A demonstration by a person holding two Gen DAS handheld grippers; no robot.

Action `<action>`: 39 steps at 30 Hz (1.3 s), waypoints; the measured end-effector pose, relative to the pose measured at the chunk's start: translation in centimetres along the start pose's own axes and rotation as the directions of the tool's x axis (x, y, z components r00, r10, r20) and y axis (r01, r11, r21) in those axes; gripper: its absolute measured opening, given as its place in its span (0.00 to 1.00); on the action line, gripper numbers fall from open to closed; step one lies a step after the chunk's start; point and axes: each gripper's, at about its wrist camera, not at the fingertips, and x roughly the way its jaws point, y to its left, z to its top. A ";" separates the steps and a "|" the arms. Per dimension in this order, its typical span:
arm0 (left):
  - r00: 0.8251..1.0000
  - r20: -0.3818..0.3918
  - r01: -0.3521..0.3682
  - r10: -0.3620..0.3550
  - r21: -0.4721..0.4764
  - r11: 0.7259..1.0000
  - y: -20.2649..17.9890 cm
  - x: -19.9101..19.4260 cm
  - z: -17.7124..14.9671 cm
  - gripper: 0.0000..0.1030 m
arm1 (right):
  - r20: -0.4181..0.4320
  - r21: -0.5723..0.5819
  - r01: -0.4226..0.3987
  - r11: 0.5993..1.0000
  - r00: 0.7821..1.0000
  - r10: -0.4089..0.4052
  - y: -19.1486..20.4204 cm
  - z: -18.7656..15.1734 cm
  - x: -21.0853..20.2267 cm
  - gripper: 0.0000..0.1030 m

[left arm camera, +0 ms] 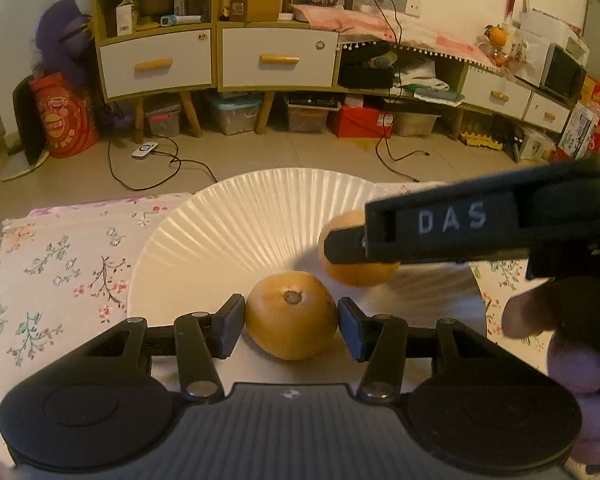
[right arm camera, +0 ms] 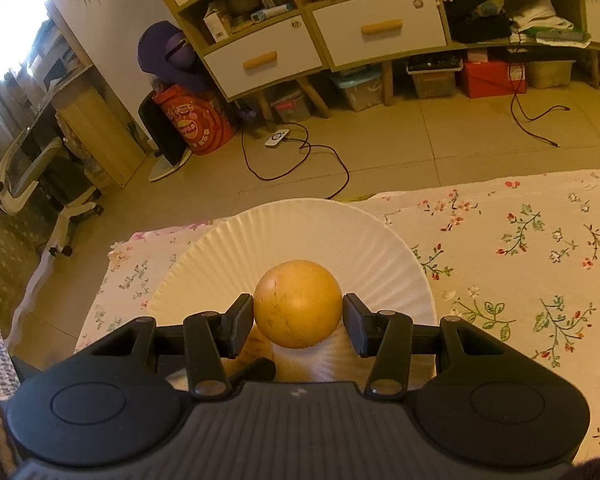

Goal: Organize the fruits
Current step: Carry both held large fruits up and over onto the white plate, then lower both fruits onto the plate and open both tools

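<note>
A white fluted paper plate (left arm camera: pixel 236 232) lies on a floral tablecloth. My left gripper (left arm camera: pixel 291 320) is shut on an orange-yellow fruit with a dark stem scar (left arm camera: pixel 290 318), low over the plate's near part. My right gripper (right arm camera: pixel 298 316) is shut on a second smooth round orange fruit (right arm camera: pixel 298 304) and holds it above the same plate (right arm camera: pixel 364 236). In the left wrist view the right gripper comes in from the right as a black bar marked DAS, with its fruit (left arm camera: pixel 352 272) just beyond the left one. A bit of the left gripper shows under the right one.
The floral cloth (right arm camera: pixel 520 248) spreads to the right of the plate and also to its left (left arm camera: pixel 60 264). The table's far edge runs just behind the plate. Beyond it are a tiled floor with cables (right arm camera: pixel 300 160) and a cabinet with drawers (left arm camera: pixel 220 60).
</note>
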 end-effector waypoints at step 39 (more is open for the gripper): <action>0.999 -0.021 -0.037 0.038 0.051 0.998 -0.2 -4.1 -0.9 0.68 | 0.085 0.025 0.116 0.993 0.989 -0.117 -0.4 -0.7 -5.4 0.75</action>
